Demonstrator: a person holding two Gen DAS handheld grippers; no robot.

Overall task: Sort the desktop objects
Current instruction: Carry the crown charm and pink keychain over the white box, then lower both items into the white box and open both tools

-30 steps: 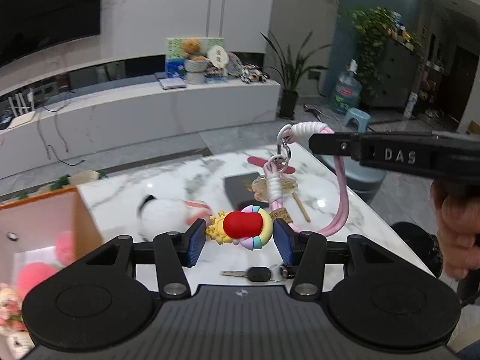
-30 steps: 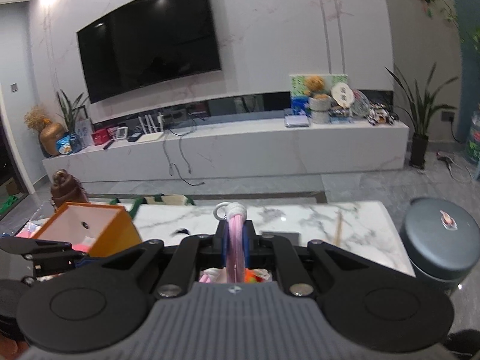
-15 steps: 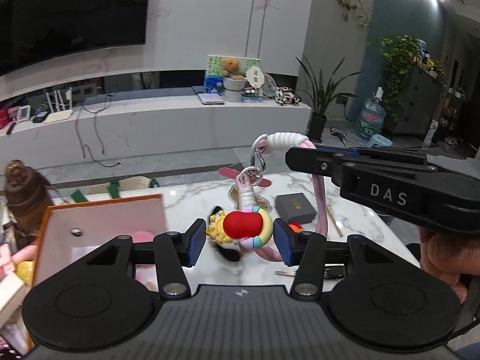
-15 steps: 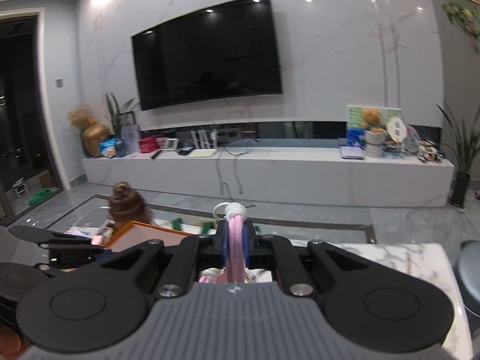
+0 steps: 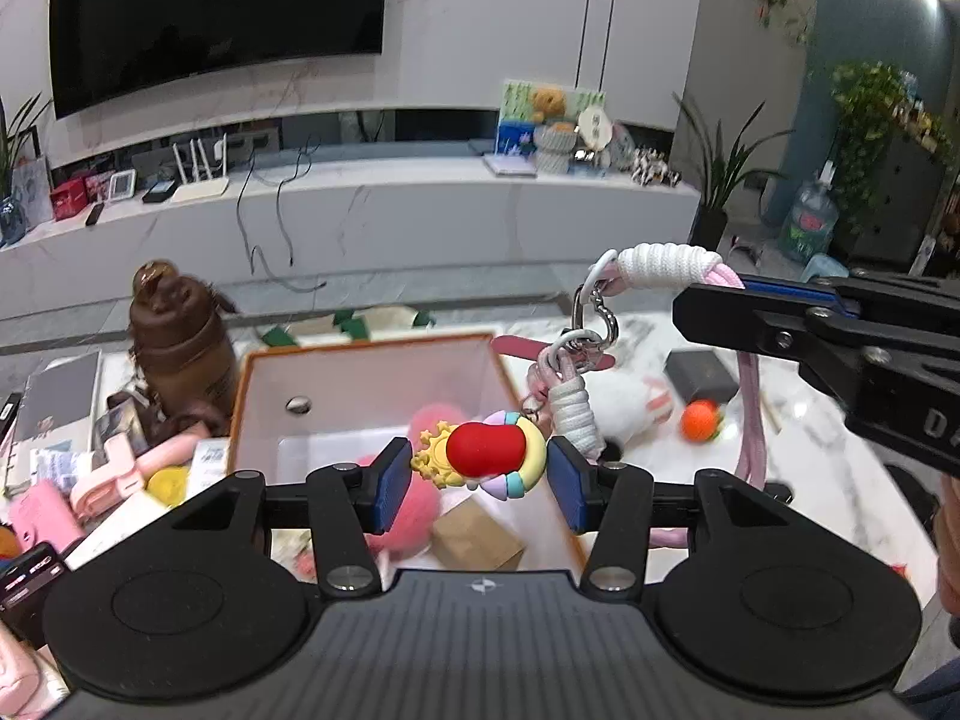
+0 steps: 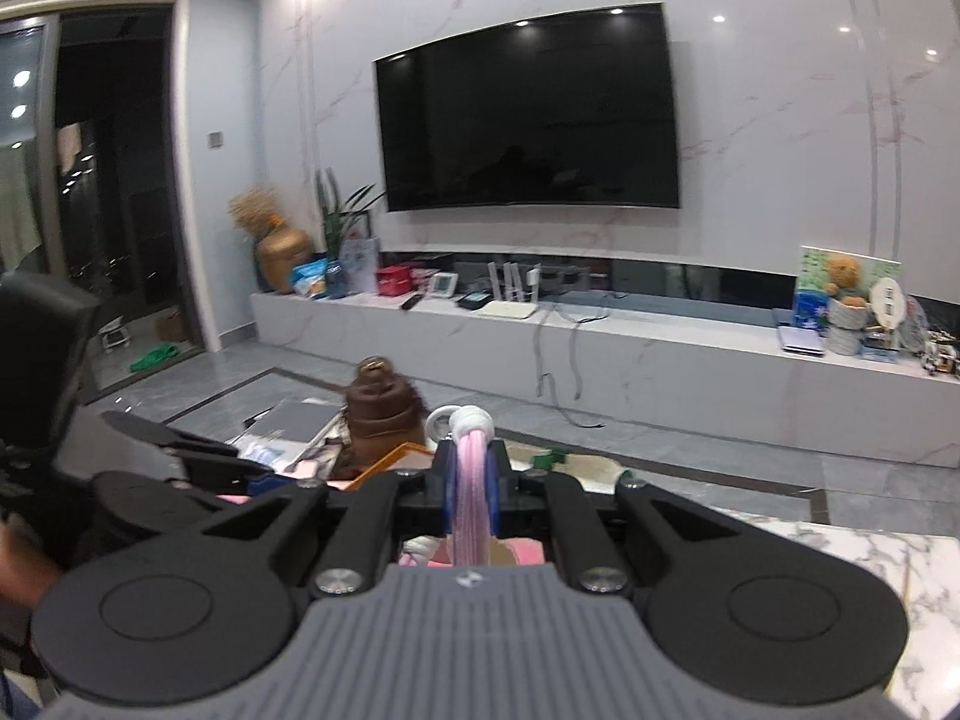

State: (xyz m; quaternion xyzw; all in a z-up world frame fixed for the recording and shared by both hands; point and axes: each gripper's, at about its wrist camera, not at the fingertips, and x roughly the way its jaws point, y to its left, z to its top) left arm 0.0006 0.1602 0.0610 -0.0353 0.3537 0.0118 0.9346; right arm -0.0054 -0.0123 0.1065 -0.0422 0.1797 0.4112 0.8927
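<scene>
In the left wrist view, a colourful rubber charm (image 5: 487, 456) with a red centre, yellow stars and a pastel rim is held between the blue pads of the left gripper (image 5: 480, 477), whose fingers (image 5: 390, 483) are closed onto its two sides, at the lower middle of the frame; the charm is seen above the open orange-rimmed storage box (image 5: 366, 354), in which a pink plush ball (image 5: 414, 507) and a small brown carton (image 5: 477, 534) lie. From the charm a white braided cord (image 5: 573, 414) rises to a silver clasp (image 5: 594, 315), joined to a pink wrist strap (image 5: 750, 420); the strap is clamped near its white wrapped end by the right gripper (image 5: 708, 300), entering from the right edge. In the right wrist view, the right gripper's fingers are nearly shut on the strap at the centre of the frame. A brown bottle (image 5: 180, 339) stands left of the box; a white plush toy (image 5: 630, 402), a small orange ball (image 5: 699, 420) and a dark box (image 5: 699, 375) lie on the marble worktop (image 5: 810, 480) at the right.
</scene>
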